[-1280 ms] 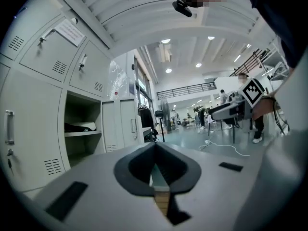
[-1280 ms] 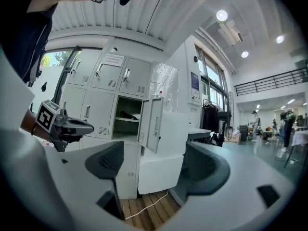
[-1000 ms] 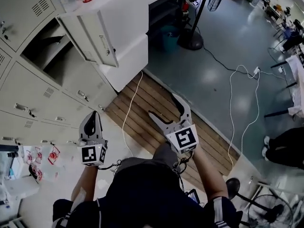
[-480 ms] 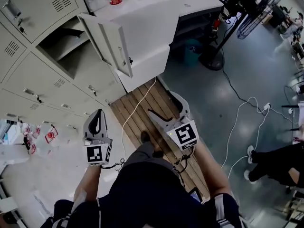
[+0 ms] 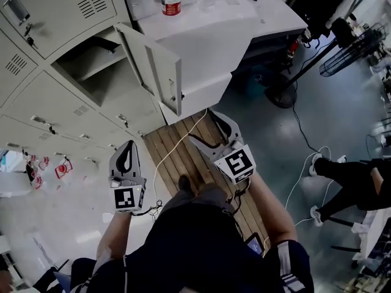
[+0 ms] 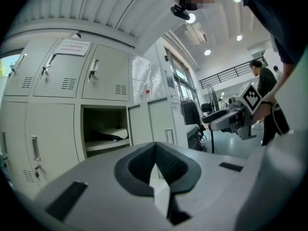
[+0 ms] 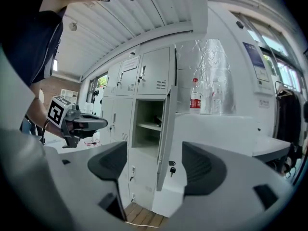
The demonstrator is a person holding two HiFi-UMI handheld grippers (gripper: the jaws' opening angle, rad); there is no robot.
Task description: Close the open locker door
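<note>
The beige locker door [image 5: 157, 65] stands swung out from its open compartment [image 5: 91, 72], a key hanging low on its edge [image 7: 172, 169]. My right gripper [image 5: 203, 126] is held open a short way from the door's free edge, apart from it. Its jaws have just been closing a little, with nothing between them. In the right gripper view the door [image 7: 166, 134] shows edge-on between the open jaws of that gripper [image 7: 155, 163]. My left gripper [image 5: 127, 146] is shut and empty, pointing at the lower lockers. The left gripper [image 6: 156, 170] faces the open compartment [image 6: 103, 131].
A white cabinet [image 5: 214, 26] next to the lockers carries a red-labelled bottle [image 5: 171, 0]. Wooden slats [image 5: 183, 154] with a white cable [image 5: 164, 154] lie underfoot. A fan stand [image 5: 282, 93] and another person's legs [image 5: 348, 176] are at the right. Plastic bags [image 5: 52, 166] lie at the left.
Both grippers have moved nearer the lockers, the right one further, toward the door's edge. Its jaws stand slightly narrower. The door still hangs open.
</note>
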